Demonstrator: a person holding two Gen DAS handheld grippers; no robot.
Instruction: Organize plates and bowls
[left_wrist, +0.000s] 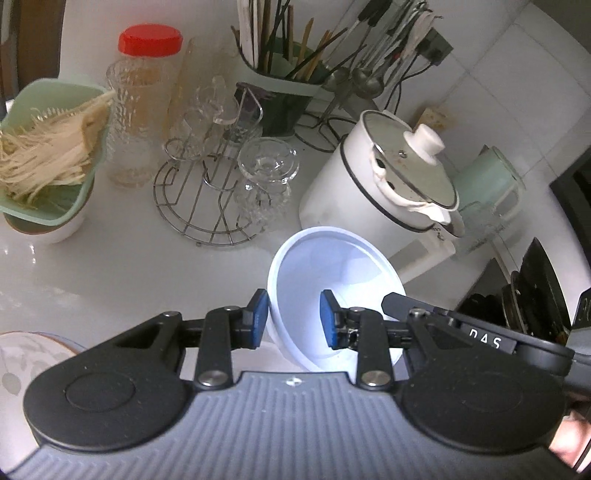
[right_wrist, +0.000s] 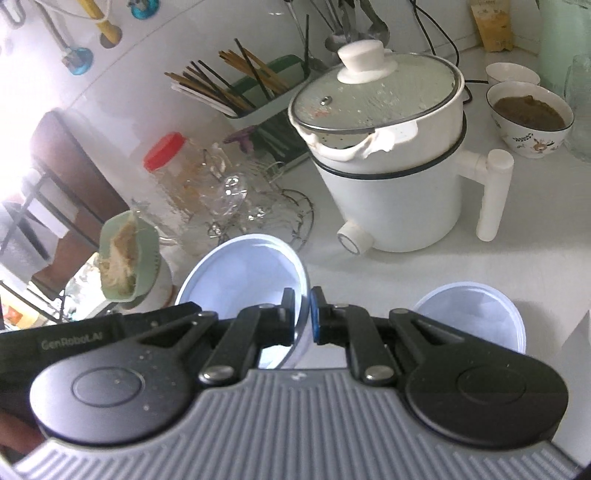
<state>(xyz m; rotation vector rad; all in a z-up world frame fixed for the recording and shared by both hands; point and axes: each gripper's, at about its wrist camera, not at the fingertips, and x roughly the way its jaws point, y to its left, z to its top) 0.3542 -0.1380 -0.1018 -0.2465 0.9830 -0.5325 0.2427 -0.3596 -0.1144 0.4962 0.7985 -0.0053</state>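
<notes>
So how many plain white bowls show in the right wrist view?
2. One white bowl is tilted, its rim pinched by the right gripper; the second white bowl sits on the counter to its right. More may be hidden behind the gripper body.

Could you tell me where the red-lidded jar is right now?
In the left wrist view the red-lidded jar stands upper left, between the green basket and the wire glass rack.

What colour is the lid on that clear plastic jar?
Red. The clear plastic jar's screw-on lid shows best in the left wrist view.
</notes>
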